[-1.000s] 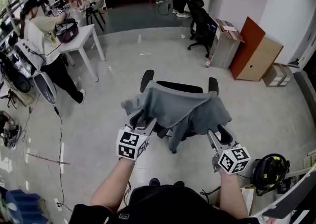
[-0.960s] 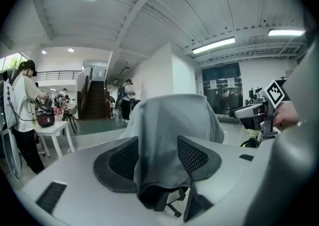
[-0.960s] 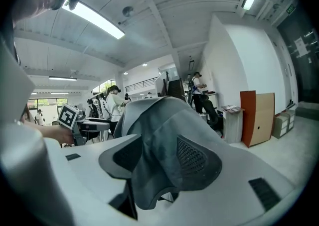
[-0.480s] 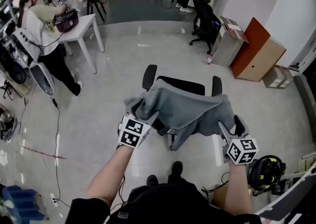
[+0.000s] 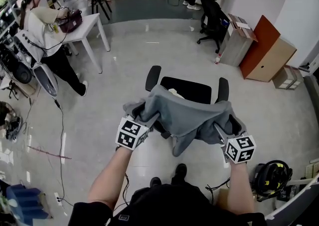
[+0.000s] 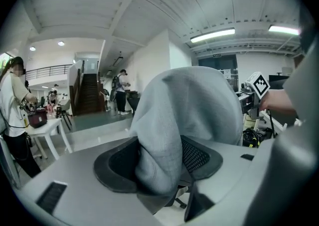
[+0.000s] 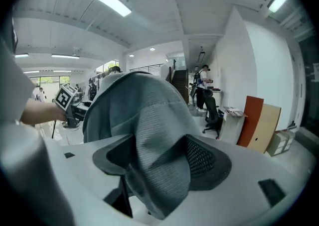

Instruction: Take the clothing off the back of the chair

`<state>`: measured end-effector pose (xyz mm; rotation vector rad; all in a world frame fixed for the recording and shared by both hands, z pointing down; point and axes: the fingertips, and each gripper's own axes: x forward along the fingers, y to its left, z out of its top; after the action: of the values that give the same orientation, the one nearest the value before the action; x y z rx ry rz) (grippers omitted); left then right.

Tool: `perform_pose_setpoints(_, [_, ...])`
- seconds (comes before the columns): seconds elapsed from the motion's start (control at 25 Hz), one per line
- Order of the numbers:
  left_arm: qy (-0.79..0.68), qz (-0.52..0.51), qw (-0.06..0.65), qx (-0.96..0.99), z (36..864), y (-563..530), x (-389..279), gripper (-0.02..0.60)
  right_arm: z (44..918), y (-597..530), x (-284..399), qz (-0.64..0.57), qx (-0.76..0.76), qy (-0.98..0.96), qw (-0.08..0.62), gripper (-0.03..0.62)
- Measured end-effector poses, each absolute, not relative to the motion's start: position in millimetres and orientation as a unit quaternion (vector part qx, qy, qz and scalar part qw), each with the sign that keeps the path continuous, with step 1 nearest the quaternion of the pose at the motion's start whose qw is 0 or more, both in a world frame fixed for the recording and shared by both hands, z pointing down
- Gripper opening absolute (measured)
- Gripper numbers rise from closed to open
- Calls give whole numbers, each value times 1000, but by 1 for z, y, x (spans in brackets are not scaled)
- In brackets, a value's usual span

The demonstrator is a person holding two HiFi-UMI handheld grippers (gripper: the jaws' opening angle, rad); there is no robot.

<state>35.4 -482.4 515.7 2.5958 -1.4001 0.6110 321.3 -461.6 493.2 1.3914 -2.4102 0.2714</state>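
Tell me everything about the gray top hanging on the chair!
The gray top is soft, knit-looking cloth, rumpled and draped over the back of the black chair, with one piece dangling lower in the middle. A fold at one end sits between the jaws of the left gripper, which are closing. Another fold at the other end sits between the jaws of the right gripper.

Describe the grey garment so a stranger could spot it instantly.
A black office chair stands alone on the pale floor in the middle of the room. Draped over its backrest is the grey garment. It is the only soft, crumpled thing there; the black chair by the far wall is bare.
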Motion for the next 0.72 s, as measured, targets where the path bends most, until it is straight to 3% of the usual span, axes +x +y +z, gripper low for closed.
perform_pose_setpoints(0.04, [-456,201,63,865,516,-481,39,236,492,-461,319,88,487,-851,175,319])
perform_pose_setpoints(0.12, [-450,199,59,868,516,-479,43,136,489,-457,311,78,475,-858,177,184])
perform_pose_setpoints(0.24, [-466,196,57,861,516,-478,39,62,487,-450,301,80,474,-861,165,56])
perform_pose_setpoints(0.44, [-471,180,49,862,503,-465,29,9,472,-435,300,89,494,-856,127,28])
perform_pose_setpoints(0.72, [-452,137,17,881,462,-422,24,8,436,-384,275,73,491,-864,82,26])
